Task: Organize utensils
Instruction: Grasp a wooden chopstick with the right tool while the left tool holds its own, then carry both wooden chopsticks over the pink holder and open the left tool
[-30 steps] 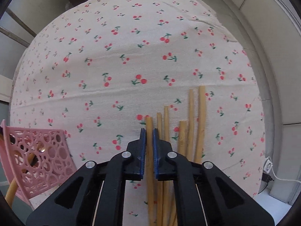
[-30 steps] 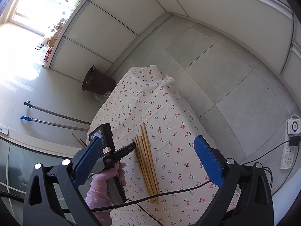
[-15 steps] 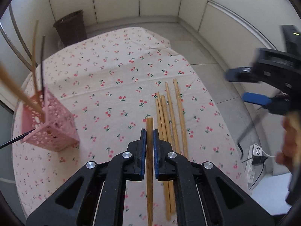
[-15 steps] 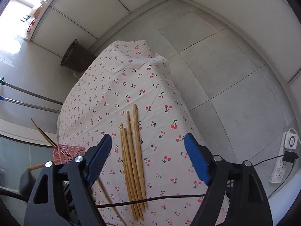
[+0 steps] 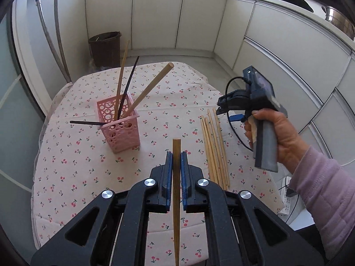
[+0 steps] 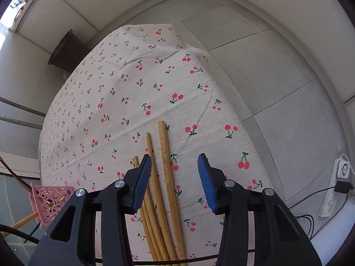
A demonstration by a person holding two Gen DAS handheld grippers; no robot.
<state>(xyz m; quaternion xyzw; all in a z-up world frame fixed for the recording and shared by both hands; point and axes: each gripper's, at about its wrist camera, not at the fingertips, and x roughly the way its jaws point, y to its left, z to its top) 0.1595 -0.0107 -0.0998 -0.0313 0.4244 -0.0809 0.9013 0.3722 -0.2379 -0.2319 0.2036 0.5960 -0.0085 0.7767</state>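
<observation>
My left gripper (image 5: 176, 163) is shut on a wooden chopstick (image 5: 176, 188) and holds it above the cherry-print tablecloth (image 5: 88, 168). A pink perforated holder (image 5: 119, 126) stands left of it with several chopsticks and dark sticks in it. Several wooden chopsticks (image 5: 214, 150) lie in a row on the cloth to the right. My right gripper (image 6: 175, 177) is open and hovers low over those chopsticks (image 6: 164, 168); it also shows in the left wrist view (image 5: 221, 107), held in a hand. The pink holder (image 6: 51, 201) sits at the right wrist view's lower left.
A dark waste bin (image 5: 105, 48) stands on the floor beyond the table. White cabinets (image 5: 155, 15) line the walls. A power strip (image 6: 335, 186) with cables lies on the floor to the right of the table edge. Two poles (image 5: 55, 33) lean at the left wall.
My left gripper has lifted the chopstick off the cloth and tilted up, bringing the holder into view. My right gripper has come down over the row of chopsticks, still open.
</observation>
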